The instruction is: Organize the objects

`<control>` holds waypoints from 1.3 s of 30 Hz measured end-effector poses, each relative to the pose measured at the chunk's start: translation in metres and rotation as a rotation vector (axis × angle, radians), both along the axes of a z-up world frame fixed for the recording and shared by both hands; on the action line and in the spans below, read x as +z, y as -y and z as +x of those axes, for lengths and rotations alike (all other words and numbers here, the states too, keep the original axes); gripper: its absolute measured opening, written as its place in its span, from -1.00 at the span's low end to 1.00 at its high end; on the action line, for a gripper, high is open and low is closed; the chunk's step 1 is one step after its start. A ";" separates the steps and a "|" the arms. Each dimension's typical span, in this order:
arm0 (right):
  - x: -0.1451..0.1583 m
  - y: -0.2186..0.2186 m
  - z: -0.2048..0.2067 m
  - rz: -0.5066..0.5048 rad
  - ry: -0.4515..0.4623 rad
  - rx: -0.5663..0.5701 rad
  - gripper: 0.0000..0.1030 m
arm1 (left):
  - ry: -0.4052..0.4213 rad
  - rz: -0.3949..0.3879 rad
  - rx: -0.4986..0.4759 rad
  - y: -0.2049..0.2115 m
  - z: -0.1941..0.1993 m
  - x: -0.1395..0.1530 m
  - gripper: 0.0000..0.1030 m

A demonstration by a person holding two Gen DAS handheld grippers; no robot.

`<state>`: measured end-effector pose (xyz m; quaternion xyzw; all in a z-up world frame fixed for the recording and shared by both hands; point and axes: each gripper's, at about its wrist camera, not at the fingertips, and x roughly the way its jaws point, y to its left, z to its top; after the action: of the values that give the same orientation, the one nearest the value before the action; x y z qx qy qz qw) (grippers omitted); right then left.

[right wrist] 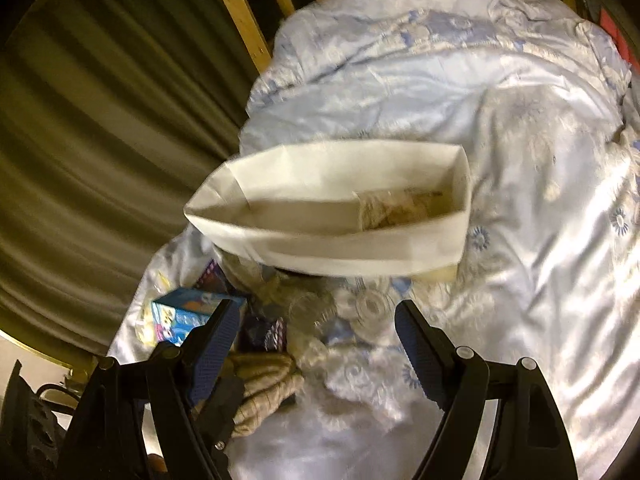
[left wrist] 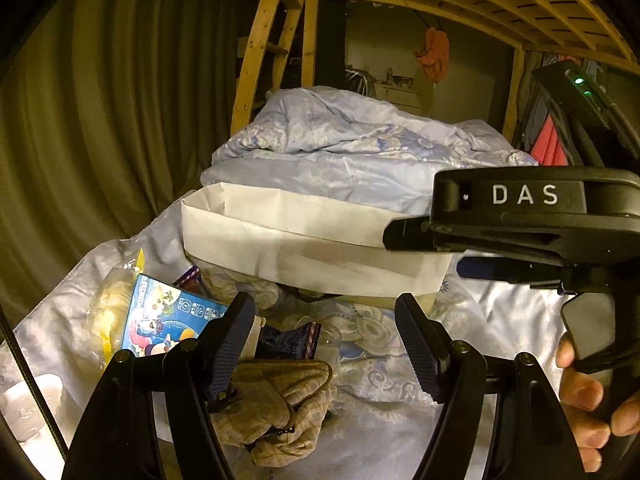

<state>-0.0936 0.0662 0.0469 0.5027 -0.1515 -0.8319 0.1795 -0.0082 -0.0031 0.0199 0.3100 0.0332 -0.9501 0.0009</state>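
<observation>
Your white folded-paper bag (right wrist: 328, 216) sits open-mouthed on the pale blue floral bed cover (right wrist: 520, 240), beyond both tools, its long axis running left to right. The loose things lie nearer and to its left: a beige checked fabric pouch (left wrist: 276, 404) just past your left gripper (left wrist: 324, 344), and a blue cartoon-printed box (left wrist: 168, 316) left of that. The left gripper is nearer the pouch; its jaws stand wide apart, holding nothing. Your right gripper (right wrist: 316, 340) hangs higher over the same spot, jaws likewise spread and empty. The bag already holds something crumpled and pale.
</observation>
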 end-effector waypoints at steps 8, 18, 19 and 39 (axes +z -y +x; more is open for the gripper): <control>-0.002 0.007 0.004 0.044 0.027 0.022 0.56 | 0.014 0.023 -0.002 0.004 0.002 -0.001 0.40; -0.004 0.008 0.005 0.043 0.060 0.033 0.56 | 0.032 0.030 0.010 0.005 0.002 -0.004 0.40; -0.005 0.007 0.005 0.043 0.066 0.032 0.56 | 0.031 0.030 0.010 0.005 0.002 -0.004 0.40; -0.010 0.012 0.005 0.070 0.092 0.047 0.56 | 0.037 0.027 0.027 0.004 0.003 -0.005 0.40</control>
<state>-0.0884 0.0538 0.0374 0.5497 -0.1184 -0.8084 0.1740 -0.0054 -0.0066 0.0148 0.3270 0.0502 -0.9436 0.0103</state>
